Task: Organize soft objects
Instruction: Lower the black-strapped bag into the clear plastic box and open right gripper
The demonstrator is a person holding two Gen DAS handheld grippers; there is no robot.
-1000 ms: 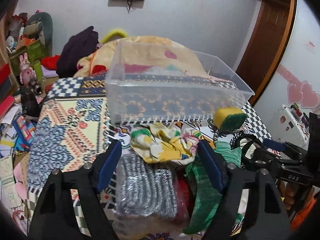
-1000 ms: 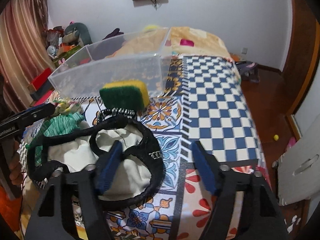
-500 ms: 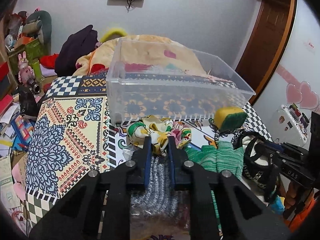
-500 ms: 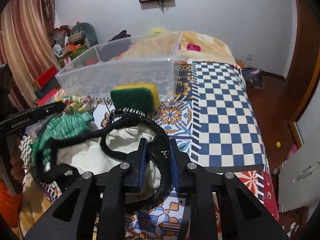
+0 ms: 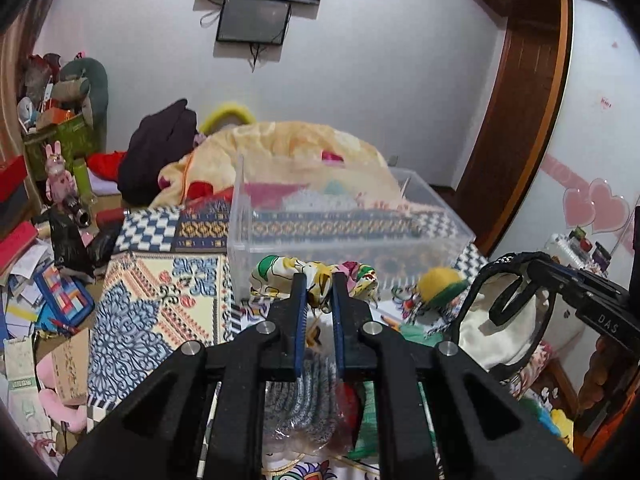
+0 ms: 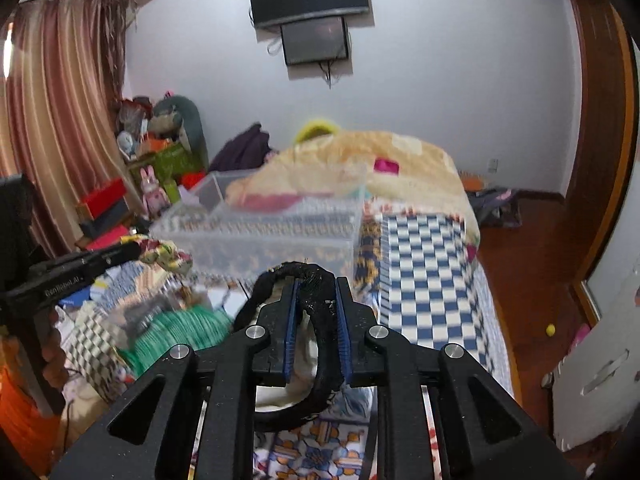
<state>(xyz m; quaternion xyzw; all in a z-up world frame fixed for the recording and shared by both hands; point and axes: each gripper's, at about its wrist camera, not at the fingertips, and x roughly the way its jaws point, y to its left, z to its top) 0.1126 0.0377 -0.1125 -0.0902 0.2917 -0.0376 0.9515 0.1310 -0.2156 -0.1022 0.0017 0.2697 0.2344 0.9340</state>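
Note:
My left gripper (image 5: 319, 280) is shut on a floral yellow cloth (image 5: 280, 276) and holds it lifted in front of the clear plastic bin (image 5: 344, 232). My right gripper (image 6: 316, 286) is shut on the black strap (image 6: 320, 320) of a cream bag (image 5: 504, 332), lifted off the bed. The bag and right gripper show at the right of the left wrist view. A yellow-green sponge (image 5: 440, 284), a green knit cloth (image 6: 180, 328) and a grey striped item in plastic (image 5: 304, 400) lie on the patterned bedspread (image 5: 132, 312).
A yellow blanket (image 5: 288, 144) is heaped behind the bin. Cluttered shelves and toys (image 5: 56, 168) stand at the left. A wooden door (image 5: 516, 120) is at the right, and floor (image 6: 532, 264) lies beyond the bed's right edge.
Both grippers closed, the left on the floral cloth and the right on the bag strap. Both then rose with their loads, toward the bin.

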